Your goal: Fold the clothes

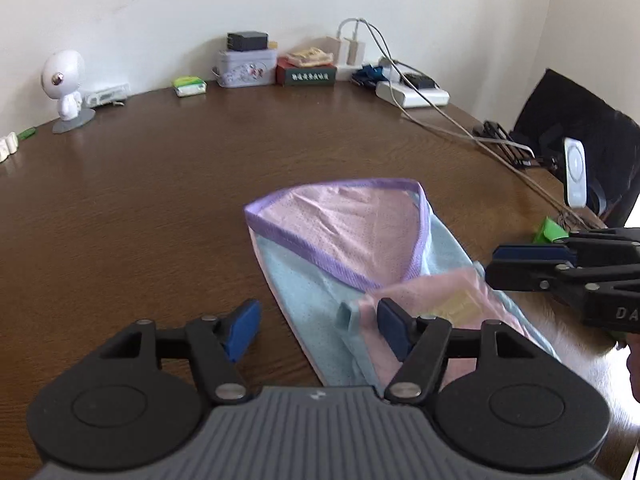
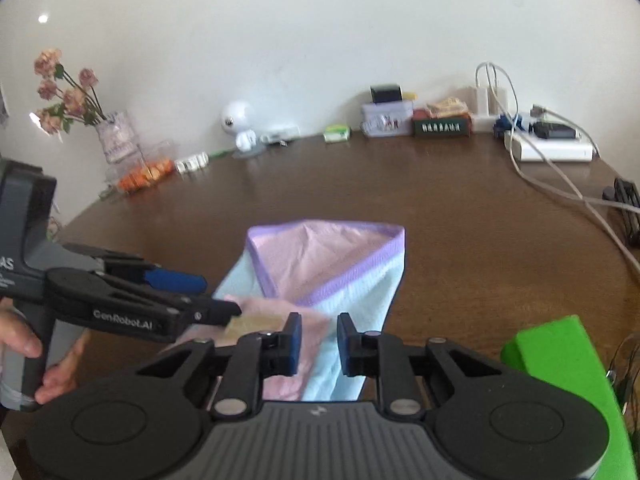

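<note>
White walls meet in a corner behind a dark brown wood-grain table, glossy with window glare. Clutter lines the far edge against the wall: a white round-headed robot figurine, a green-and-white tissue pack, a patterned tin with a black box on top, a dark green and red box with a wrapped packet on it, and white chargers plugged into a white power strip. Grey cables trail from the strip toward the right table edge. A black chair back stands at the right, with a white device clipped in front of it. The right wrist view shows a vase of pink flowers far left, with a clear container of orange items beside it.

The garment, mesh pink and light blue with purple trim, lies near-centre on the table, partly folded, a pink flap turned over at the near end. A green object sits near right of it.

Left gripper: fingers wide apart, right blue pad over the near cloth edge, left pad over bare table, gripping nothing. Right gripper: fingers parted with a narrow gap, cloth below, not clamped. A hand holds the left gripper's handle.
</note>
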Tool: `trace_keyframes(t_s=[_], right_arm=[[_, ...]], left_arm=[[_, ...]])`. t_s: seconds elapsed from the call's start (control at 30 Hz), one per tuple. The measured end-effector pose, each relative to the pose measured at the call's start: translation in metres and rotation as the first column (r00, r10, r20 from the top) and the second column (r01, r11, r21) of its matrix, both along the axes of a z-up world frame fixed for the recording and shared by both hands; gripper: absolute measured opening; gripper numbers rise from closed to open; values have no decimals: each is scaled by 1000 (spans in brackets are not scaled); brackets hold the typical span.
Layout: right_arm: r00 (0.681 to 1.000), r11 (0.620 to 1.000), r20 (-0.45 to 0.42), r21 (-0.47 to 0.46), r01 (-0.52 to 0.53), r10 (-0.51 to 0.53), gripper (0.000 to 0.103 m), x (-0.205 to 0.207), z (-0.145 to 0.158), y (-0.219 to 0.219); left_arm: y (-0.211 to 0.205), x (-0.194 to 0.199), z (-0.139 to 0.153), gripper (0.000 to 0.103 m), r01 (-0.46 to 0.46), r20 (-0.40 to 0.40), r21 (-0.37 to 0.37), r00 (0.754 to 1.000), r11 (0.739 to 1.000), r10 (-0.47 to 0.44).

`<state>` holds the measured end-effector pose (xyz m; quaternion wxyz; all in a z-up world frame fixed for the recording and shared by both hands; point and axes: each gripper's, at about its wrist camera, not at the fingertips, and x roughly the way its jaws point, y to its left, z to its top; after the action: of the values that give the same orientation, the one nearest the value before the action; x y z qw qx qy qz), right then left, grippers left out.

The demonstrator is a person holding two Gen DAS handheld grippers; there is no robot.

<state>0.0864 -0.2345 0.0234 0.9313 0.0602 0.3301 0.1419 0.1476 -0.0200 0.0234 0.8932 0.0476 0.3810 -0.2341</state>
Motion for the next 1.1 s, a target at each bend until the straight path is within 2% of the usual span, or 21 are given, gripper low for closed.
trace_keyframes(t_s=[0.07, 0.17, 0.23, 0.27, 0.33, 0.37, 0.43, 0.53, 0.67, 0.77, 0.87, 0.93, 1.0, 1.03, 1.1], right_arm=[[1000, 999, -6, -49, 21, -22, 37, 22, 6, -3], [998, 993, -25, -111, 47, -50, 37, 59, 12, -8], [995, 993, -53, -97, 74, -79, 37, 85, 8, -13], [994, 993, -71, -89, 79, -86, 35, 97, 4, -15], [989, 992, -109, -89, 87, -96, 20, 110, -6, -17], [989, 992, -116, -90, 86, -96, 4, 111, -10, -17], [989, 993, -116, -79, 87, -95, 2, 108, -14, -18], [993, 995, -88, -63, 77, -82, 1, 93, -9, -20], [1000, 1000, 17, -30, -6, 7, 0, 49, 21, -25], [994, 997, 82, -15, -70, 71, 0, 5, 40, -30], [988, 990, 74, -42, -131, 134, 0, -40, 38, -33], [985, 983, 25, -62, -172, 173, 0, -66, 24, -33], [980, 977, -24, -74, -199, 198, 4, -87, 9, -32], [977, 975, -35, -73, -212, 210, 6, -96, 6, -33], [975, 973, -25, -64, -222, 221, 10, -112, 7, -36]], left_arm=[[2, 20, 5, 69, -64, 17, 8, 998, 998, 64], [-6, 56, 4, 69, -108, 37, 68, 994, 992, 106], [-9, 74, 1, 67, -121, 37, 81, 992, 989, 118], [-11, 78, -2, 62, -123, 32, 91, 992, 988, 121], [-15, 85, -8, 14, -121, 18, 107, 993, 987, 120], [-15, 84, -11, 9, -107, 11, 99, 994, 989, 106], [-15, 78, -13, 4, -93, 27, 86, 995, 992, 91], [-11, 62, -5, 2, -76, 46, 58, 996, 995, 74], [0, 19, 23, 2, -64, 130, 24, 990, 998, 61], [10, -38, 39, 2, -73, 206, -5, 976, 997, 73], [6, -99, 34, 3, -77, 247, 7, 966, 997, 73], [3, -126, 18, 3, -69, 188, 11, 980, 998, 66], [13, -137, 3, 4, -104, 86, -13, 991, 994, 105], [20, -140, -3, 4, -126, 29, -37, 991, 991, 127], [38, -142, -1, 6, -164, -42, -139, 986, 977, 160]])
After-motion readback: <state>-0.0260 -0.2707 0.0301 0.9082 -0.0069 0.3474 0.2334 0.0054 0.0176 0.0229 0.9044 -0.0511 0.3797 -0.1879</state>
